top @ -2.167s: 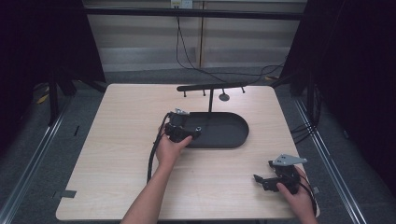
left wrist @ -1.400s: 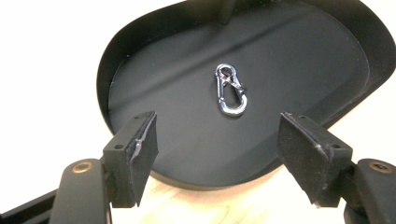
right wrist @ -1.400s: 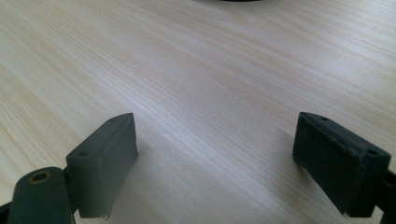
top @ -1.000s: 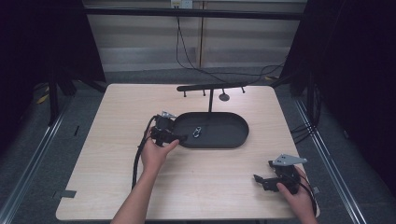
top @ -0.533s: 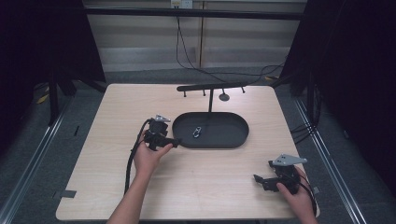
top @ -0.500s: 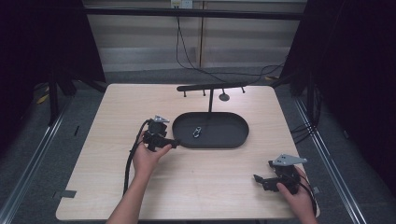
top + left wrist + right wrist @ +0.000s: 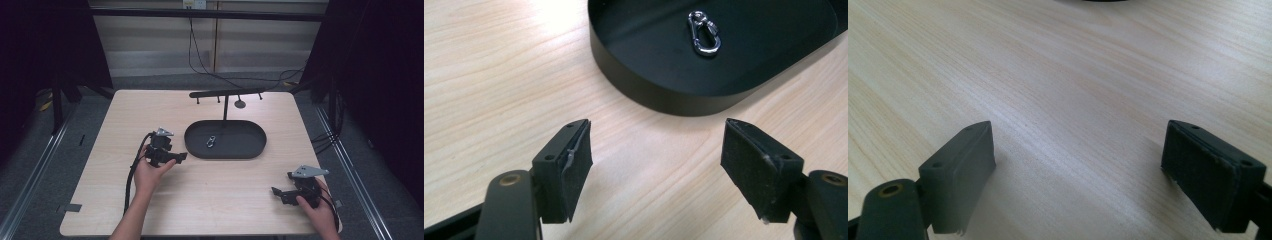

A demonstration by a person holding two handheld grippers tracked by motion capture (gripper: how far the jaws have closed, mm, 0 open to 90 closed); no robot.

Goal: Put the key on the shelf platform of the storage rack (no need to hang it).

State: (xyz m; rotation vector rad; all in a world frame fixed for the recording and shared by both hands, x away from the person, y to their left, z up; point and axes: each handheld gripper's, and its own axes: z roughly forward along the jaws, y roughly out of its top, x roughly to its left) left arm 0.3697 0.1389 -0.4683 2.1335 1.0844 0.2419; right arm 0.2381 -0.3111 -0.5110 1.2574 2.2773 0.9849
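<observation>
Carabiner [image 7: 211, 142] in tray [image 7: 250, 150] (mid-table), rack [image 7: 226, 93] behind.

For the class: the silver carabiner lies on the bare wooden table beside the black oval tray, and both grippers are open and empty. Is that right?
Not quite. The carabiner lies inside the black oval tray, not on the table beside it; the left gripper view shows this plainly. The left gripper and right gripper are indeed open and empty.

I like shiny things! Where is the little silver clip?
The small silver metal clip lies inside the black oval tray, left of its middle, just beyond the left gripper.
</observation>
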